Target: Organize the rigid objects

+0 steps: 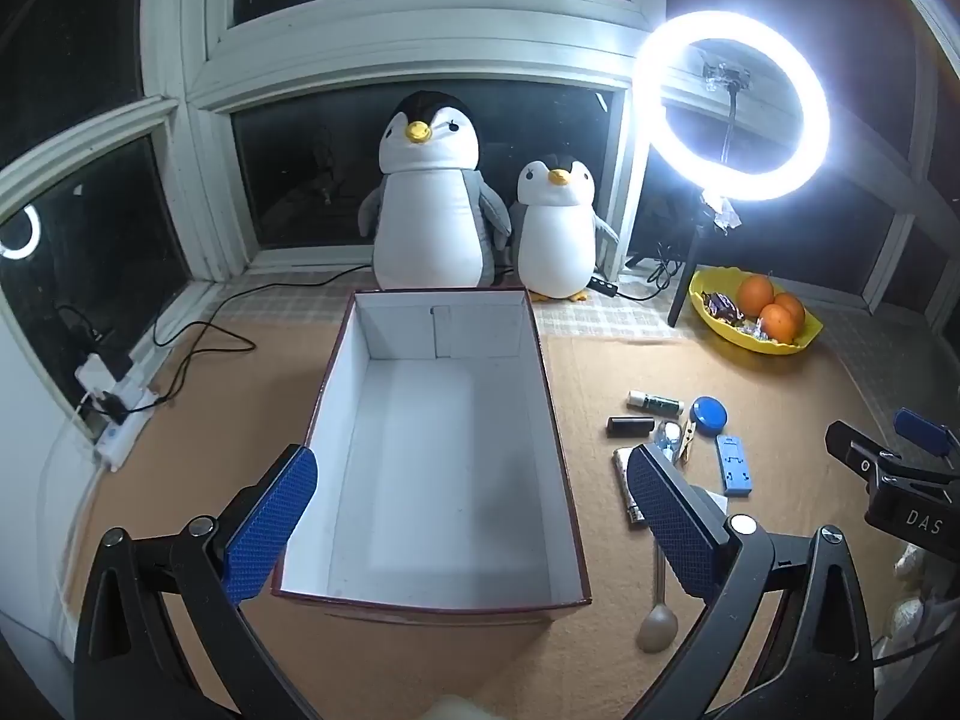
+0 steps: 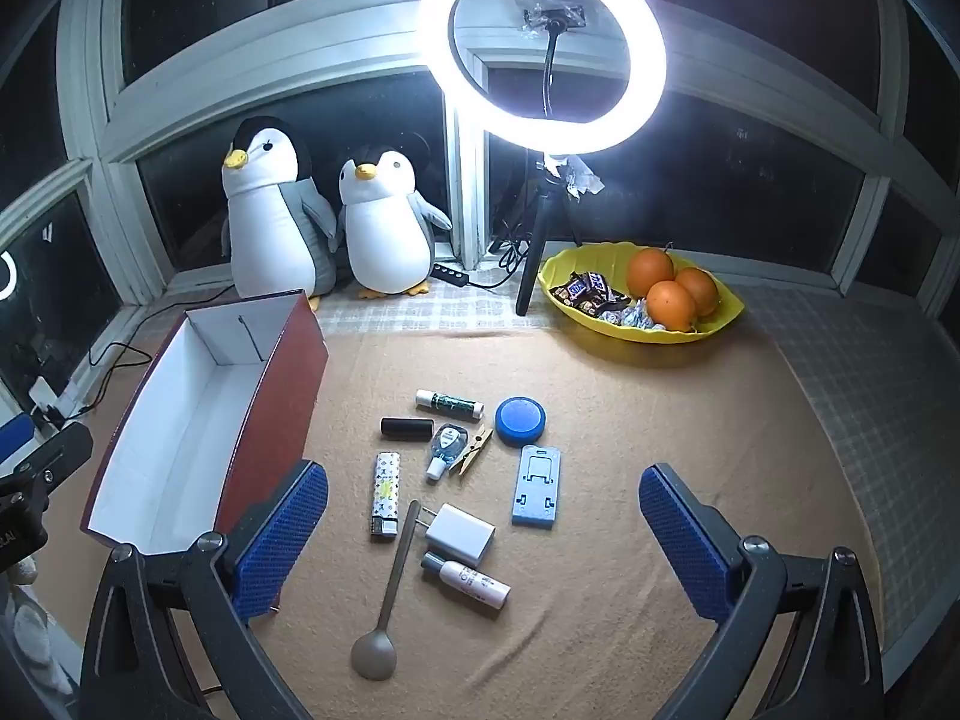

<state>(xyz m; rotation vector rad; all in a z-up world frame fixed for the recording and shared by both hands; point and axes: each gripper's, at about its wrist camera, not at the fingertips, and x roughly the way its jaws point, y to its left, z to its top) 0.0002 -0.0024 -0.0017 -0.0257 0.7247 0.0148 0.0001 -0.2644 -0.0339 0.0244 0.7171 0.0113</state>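
An open box (image 1: 336, 384), dark red outside and white inside, stands with nothing in it; my left gripper (image 1: 474, 480) hovers open over its near end. Right of the box (image 2: 276, 408), small items lie on the tan mat: a lighter (image 2: 384, 501), a spoon (image 2: 390, 588), a white charger (image 2: 459, 531), a small white bottle (image 2: 468, 579), a blue phone stand (image 2: 536, 486), a round blue tin (image 2: 520, 420), a clothespin (image 2: 474, 450), a black tube (image 2: 407, 427) and a white-green tube (image 2: 449, 403). My right gripper (image 2: 483, 480) is open above them, holding nothing.
Two plush penguins (image 1: 432, 192) sit by the window behind the box. A lit ring light (image 2: 543, 48) on a tripod stands at the back. A yellow bowl (image 2: 726, 306) holds oranges and sweets. Cables and a power strip (image 1: 120, 420) lie at the left.
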